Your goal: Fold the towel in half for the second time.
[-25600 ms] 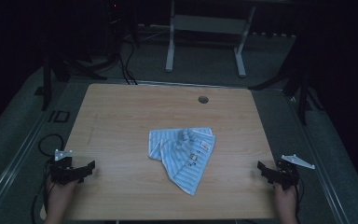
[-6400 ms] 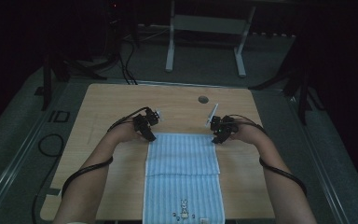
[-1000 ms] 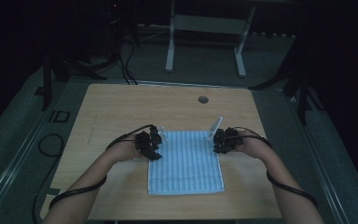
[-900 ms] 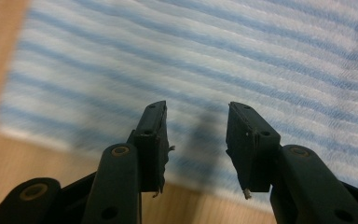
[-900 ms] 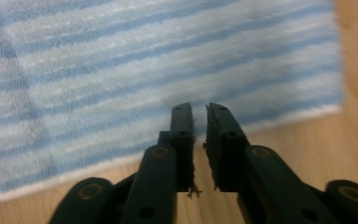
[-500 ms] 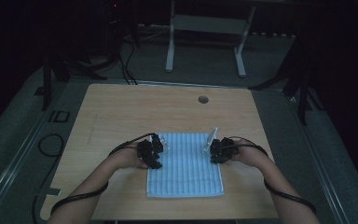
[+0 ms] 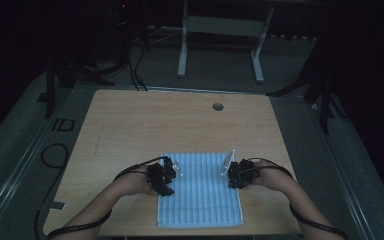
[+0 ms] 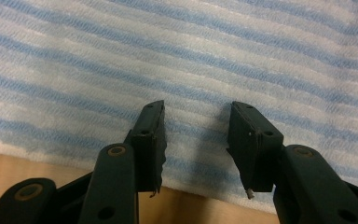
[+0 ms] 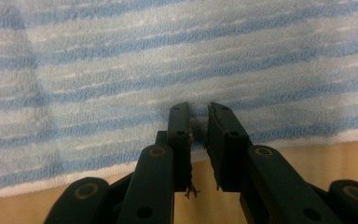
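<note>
A blue-and-white striped towel (image 7: 200, 192) lies folded flat on the wooden table (image 7: 130, 125), near its front edge. My left gripper (image 7: 172, 176) rests at the towel's left edge. In the left gripper view its jaws (image 8: 196, 116) stand open, tips down on the flat cloth (image 8: 168, 46), with nothing pinched between them. My right gripper (image 7: 232, 176) is at the towel's right edge. In the right gripper view its jaws (image 9: 198, 116) are almost together, with a small pucker of towel (image 9: 168, 46) between the tips.
A round cable hole (image 7: 218, 106) sits in the far part of the table. A white stand (image 7: 220, 30) and cables lie on the dark floor behind. Bare wood (image 9: 307, 135) shows just beside the towel's white hem.
Both hands have moved toward the near edge of the table, and the folded towel has slid that way with them. Its far edge now lies closer to me.
</note>
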A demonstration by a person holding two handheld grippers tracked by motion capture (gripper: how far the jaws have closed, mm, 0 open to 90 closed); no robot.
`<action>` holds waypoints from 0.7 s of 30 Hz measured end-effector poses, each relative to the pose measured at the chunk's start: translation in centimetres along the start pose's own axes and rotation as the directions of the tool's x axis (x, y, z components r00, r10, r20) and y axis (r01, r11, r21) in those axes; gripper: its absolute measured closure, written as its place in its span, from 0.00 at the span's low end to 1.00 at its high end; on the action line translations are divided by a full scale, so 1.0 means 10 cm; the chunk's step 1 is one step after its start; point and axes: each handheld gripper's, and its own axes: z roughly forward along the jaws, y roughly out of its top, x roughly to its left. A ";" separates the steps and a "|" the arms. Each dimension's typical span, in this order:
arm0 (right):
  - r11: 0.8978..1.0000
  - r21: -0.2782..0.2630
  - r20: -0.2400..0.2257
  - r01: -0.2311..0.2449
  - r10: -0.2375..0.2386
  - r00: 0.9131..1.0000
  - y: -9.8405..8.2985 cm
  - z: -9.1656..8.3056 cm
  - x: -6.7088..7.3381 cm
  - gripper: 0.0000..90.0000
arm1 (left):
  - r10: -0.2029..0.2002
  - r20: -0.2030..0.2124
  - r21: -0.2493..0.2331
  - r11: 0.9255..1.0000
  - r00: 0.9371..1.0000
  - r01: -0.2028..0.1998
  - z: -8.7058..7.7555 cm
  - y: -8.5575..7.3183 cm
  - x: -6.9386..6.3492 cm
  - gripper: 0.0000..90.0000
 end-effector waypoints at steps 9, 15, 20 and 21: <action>1.000 0.013 -0.026 0.027 -0.027 0.999 0.00 -0.07 0.10 0.73 | -0.013 0.009 0.001 1.000 1.000 0.013 -0.09 -0.02 -0.06 0.59; 1.000 -0.002 0.057 0.004 -0.003 0.998 0.01 -0.29 -0.17 0.73 | -0.044 -0.052 -0.026 0.999 0.998 0.043 -0.31 -0.03 0.20 0.57; 0.998 0.005 0.079 -0.056 0.055 0.995 0.03 -0.32 -0.54 0.73 | -0.088 -0.083 -0.038 0.996 0.993 0.085 -0.37 -0.01 0.51 0.56; 0.998 0.005 0.079 -0.056 0.055 0.995 0.03 -0.32 -0.54 0.73 | -0.091 -0.088 -0.032 0.996 0.992 0.089 -0.36 0.00 0.57 0.56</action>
